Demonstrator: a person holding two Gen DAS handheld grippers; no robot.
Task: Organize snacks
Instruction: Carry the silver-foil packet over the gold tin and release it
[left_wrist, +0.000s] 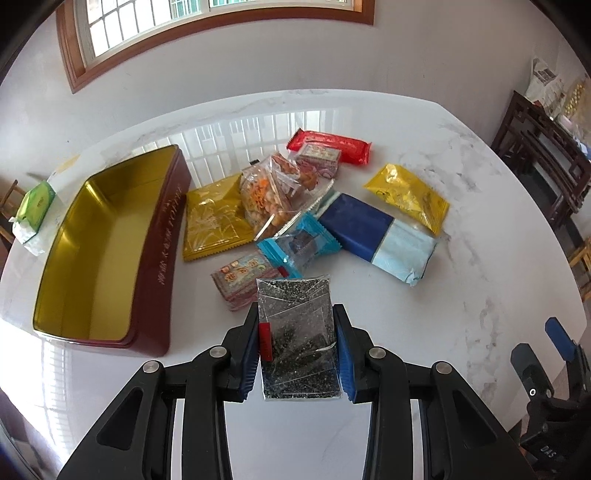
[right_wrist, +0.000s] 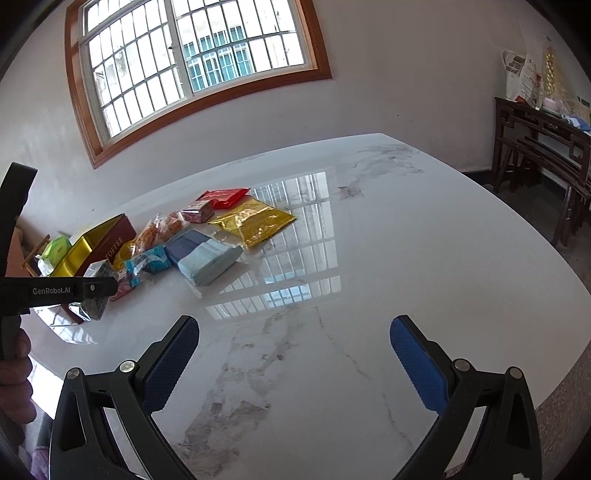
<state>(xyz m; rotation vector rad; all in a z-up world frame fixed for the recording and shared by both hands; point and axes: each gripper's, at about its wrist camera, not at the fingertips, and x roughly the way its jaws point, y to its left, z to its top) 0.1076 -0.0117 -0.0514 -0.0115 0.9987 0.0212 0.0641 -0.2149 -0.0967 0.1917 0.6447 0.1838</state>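
Observation:
My left gripper (left_wrist: 298, 332) is shut on a clear packet of black sesame snack (left_wrist: 297, 314), held just above the white marble table (left_wrist: 424, 325). The same packet (right_wrist: 96, 291) shows at the far left of the right wrist view. An open dark-red tin with a gold inside (left_wrist: 99, 254) stands to the left, with nothing in it. A pile of snacks lies beyond: gold packet (left_wrist: 214, 218), clear bag of orange crackers (left_wrist: 262, 203), blue candy wrapper (left_wrist: 295, 247), navy and pale-blue pack (left_wrist: 376, 236), yellow packet (left_wrist: 410, 195), red pack (left_wrist: 332, 146). My right gripper (right_wrist: 295, 365) hangs open over bare table.
A green tissue pack (left_wrist: 35, 206) lies left of the tin. Two small patterned boxes (left_wrist: 236, 280) (left_wrist: 319, 157) sit in the pile. A dark wooden side table (right_wrist: 543, 155) stands by the wall at right. A hand (right_wrist: 14, 380) holds the left gripper's handle.

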